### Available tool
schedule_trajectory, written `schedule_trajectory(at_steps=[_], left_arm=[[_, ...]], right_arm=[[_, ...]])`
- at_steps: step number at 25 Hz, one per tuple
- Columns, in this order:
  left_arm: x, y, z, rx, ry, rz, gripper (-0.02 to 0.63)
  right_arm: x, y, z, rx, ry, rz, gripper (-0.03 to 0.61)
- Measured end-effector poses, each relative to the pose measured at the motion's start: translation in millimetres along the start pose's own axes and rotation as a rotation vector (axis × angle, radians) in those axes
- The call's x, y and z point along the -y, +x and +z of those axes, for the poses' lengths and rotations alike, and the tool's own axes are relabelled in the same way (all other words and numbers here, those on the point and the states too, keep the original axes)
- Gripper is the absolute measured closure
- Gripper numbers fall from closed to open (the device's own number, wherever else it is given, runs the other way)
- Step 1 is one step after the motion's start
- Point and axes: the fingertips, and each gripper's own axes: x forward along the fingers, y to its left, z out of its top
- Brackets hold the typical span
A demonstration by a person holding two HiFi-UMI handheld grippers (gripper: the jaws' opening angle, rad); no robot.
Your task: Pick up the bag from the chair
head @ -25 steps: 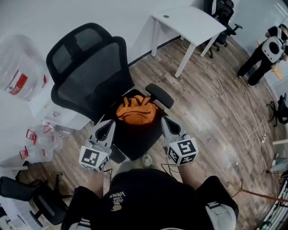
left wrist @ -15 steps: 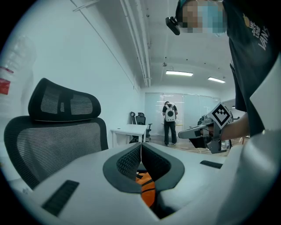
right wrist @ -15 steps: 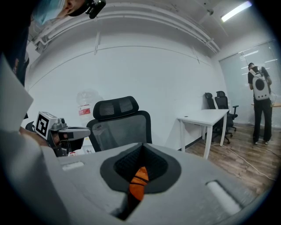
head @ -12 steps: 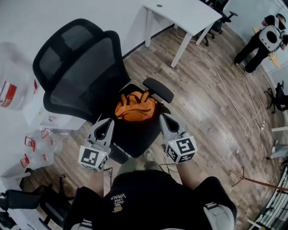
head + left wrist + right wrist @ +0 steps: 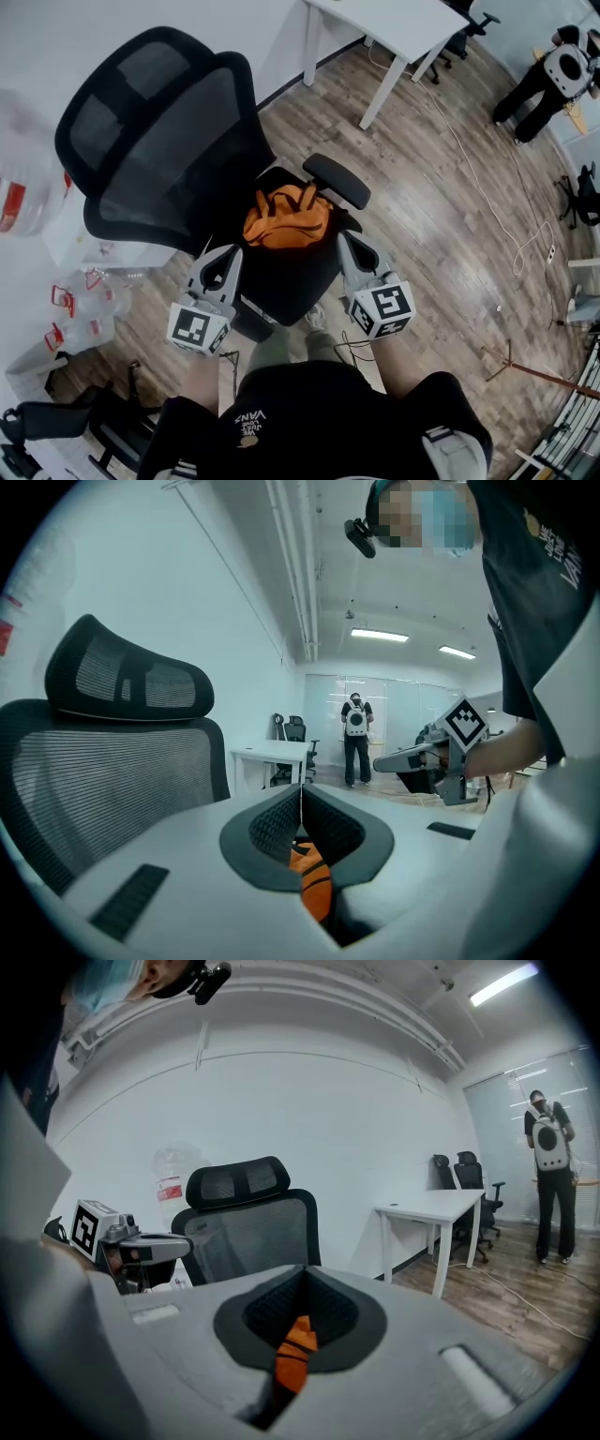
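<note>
The left hand-held gripper, jaws pressed together on nothing, sits just off the near-left end of the orange bag. The bag lies on the office chair's seat, long axis running side to side, ahead of and between both tools. The right hand-held gripper, likewise closed and empty, looks slightly nearer.

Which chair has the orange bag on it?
The big black mesh chair in the middle, with the headrest: the bag sits on its seat. The far chair stands beyond the desk.
</note>
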Motion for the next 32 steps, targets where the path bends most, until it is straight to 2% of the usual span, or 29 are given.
schedule_trajectory(at_steps=[13,32], left_arm=[[-16.8,17.3,-25.0,-0.008,-0.007,0.005,0.607],[-27.9,31.9,-87.3,-0.077,-0.026,-0.003,0.607]], right_arm=[[9.5,20.1,-29.8,-0.037,0.025,-0.022,0.581],[20.2,50.3,-86.7,-0.082,0.070,-0.054,0.581]])
